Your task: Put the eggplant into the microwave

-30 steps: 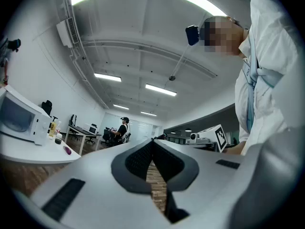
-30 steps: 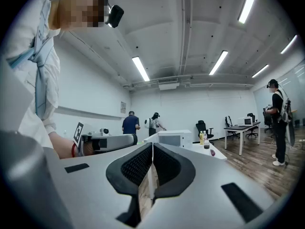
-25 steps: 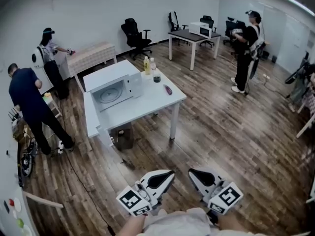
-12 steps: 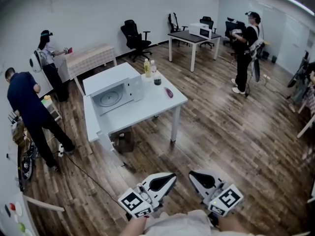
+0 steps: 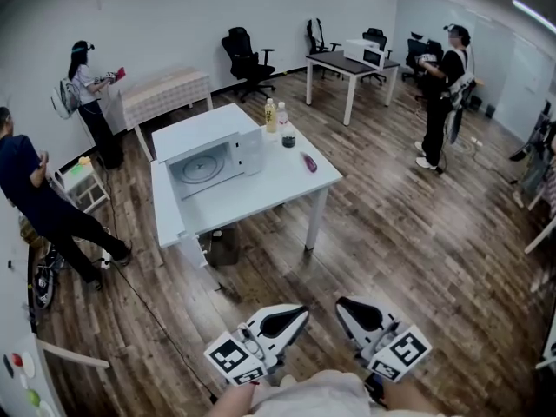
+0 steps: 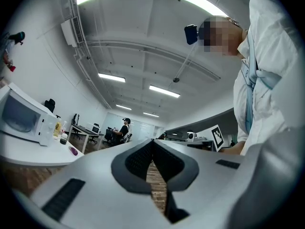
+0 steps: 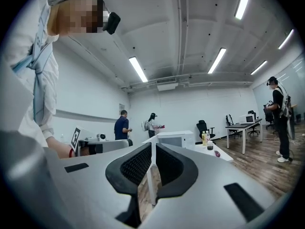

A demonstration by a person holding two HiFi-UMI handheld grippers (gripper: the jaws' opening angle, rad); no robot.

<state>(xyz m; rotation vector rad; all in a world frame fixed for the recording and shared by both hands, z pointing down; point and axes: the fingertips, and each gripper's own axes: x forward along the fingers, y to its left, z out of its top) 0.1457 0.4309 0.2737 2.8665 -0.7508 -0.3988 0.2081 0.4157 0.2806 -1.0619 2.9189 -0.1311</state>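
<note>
A small purple eggplant (image 5: 309, 162) lies on the white table (image 5: 261, 189), near its right edge. The white microwave (image 5: 208, 150) stands on the table's left part with its door (image 5: 165, 205) swung open and the turntable showing. Both grippers are far from the table, low in the head view over the wooden floor. My left gripper (image 5: 301, 312) and right gripper (image 5: 342, 304) are each shut with nothing held. In the left gripper view the jaws (image 6: 153, 143) meet, with the eggplant (image 6: 73, 150) far off. The right gripper (image 7: 153, 145) shows the same, with the eggplant (image 7: 217, 153) distant.
Two bottles (image 5: 270, 115) and a dark cup (image 5: 288, 139) stand on the table beside the microwave. A bin (image 5: 222, 243) sits under the table. Three people (image 5: 450, 89) stand around the room. A desk (image 5: 347, 66) with chairs is at the back.
The whole view has shifted as I move across the floor; the table now sits slightly further right. The person in dark blue has slid toward the left edge. Both grippers stay shut.
</note>
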